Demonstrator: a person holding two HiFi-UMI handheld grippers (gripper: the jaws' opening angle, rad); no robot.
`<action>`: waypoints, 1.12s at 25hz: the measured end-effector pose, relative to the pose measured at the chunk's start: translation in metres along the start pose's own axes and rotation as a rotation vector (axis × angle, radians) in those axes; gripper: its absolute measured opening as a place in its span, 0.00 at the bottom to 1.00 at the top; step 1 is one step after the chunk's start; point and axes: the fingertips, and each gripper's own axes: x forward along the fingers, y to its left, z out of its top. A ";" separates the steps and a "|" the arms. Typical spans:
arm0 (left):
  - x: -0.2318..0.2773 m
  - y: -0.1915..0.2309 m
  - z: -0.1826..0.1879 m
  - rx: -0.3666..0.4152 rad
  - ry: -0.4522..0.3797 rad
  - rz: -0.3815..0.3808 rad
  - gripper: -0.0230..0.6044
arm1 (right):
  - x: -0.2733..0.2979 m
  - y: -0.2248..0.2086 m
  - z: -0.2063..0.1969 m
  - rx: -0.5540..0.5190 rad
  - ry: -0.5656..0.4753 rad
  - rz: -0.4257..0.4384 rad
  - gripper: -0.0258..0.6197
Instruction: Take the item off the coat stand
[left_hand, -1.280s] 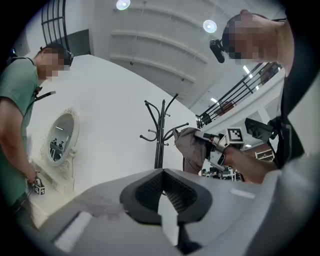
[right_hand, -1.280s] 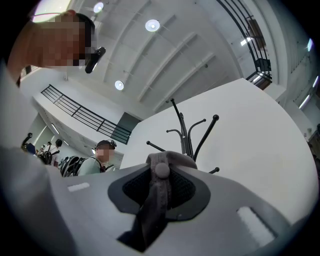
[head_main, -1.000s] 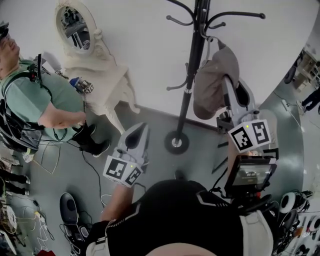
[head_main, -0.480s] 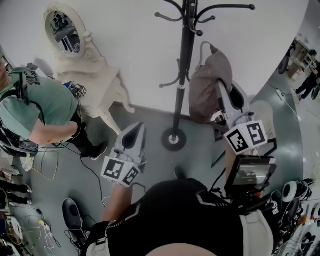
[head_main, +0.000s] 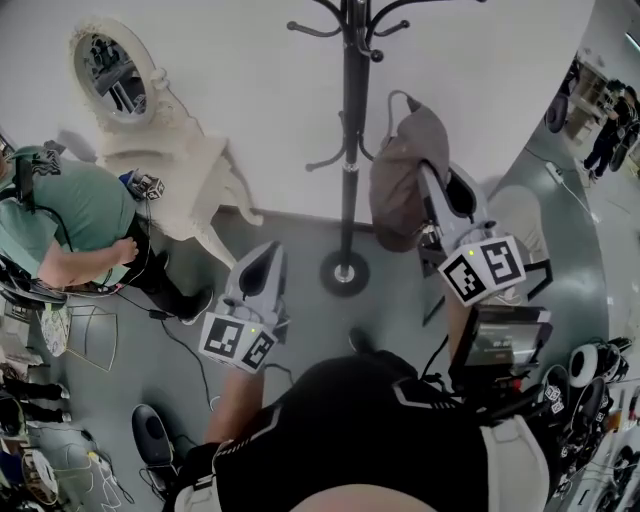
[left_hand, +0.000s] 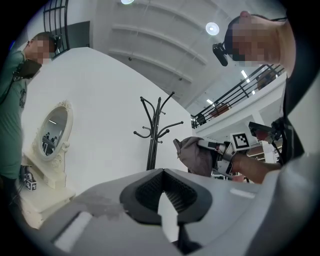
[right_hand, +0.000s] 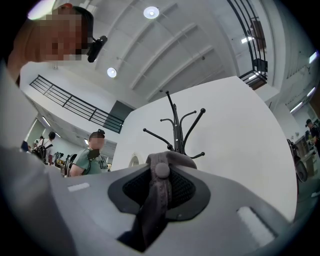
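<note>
**Item (head_main: 400, 180) held clear of coat stand (head_main: 348, 150)**

Head view, looking steeply down on a grey floor (head_main: 300, 240) and a white wall.

At nine o'clock a person in a green shirt (head_main: 70, 215) stands beside a white dressing table (head_main: 195, 175). Its oval mirror (head_main: 105, 72) sits at ten o'clock.

Just left of centre, toward seven o'clock, the left gripper (head_main: 270, 252) points up the picture. The left gripper view shows its jaw tips (left_hand: 160, 172) pressed together with nothing between them.

At twelve o'clock the black coat stand rises from a round base at the centre of the view. Its curved hooks show no load in this view.

At one o'clock hangs the item, a soft grey-brown cloth bundle with a thin loop at its top. It is just right of the stand's pole and apart from it and from the hooks.

The right gripper (head_main: 428, 178) reaches in from four o'clock. In its own view the jaws (right_hand: 161, 172) are clamped on a fold of the grey-brown cloth that carries a small round button (right_hand: 162, 170).

At six o'clock is the dark top of the person holding the grippers.
</note>
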 end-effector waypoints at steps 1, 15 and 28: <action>-0.001 0.001 -0.001 -0.001 0.001 0.003 0.05 | -0.001 0.000 -0.003 -0.002 0.008 0.000 0.16; 0.000 -0.008 -0.005 -0.001 0.000 0.011 0.05 | -0.013 0.004 -0.040 -0.014 0.117 0.012 0.16; 0.006 -0.016 -0.007 -0.001 0.005 0.005 0.05 | -0.023 0.002 -0.055 -0.017 0.156 0.016 0.16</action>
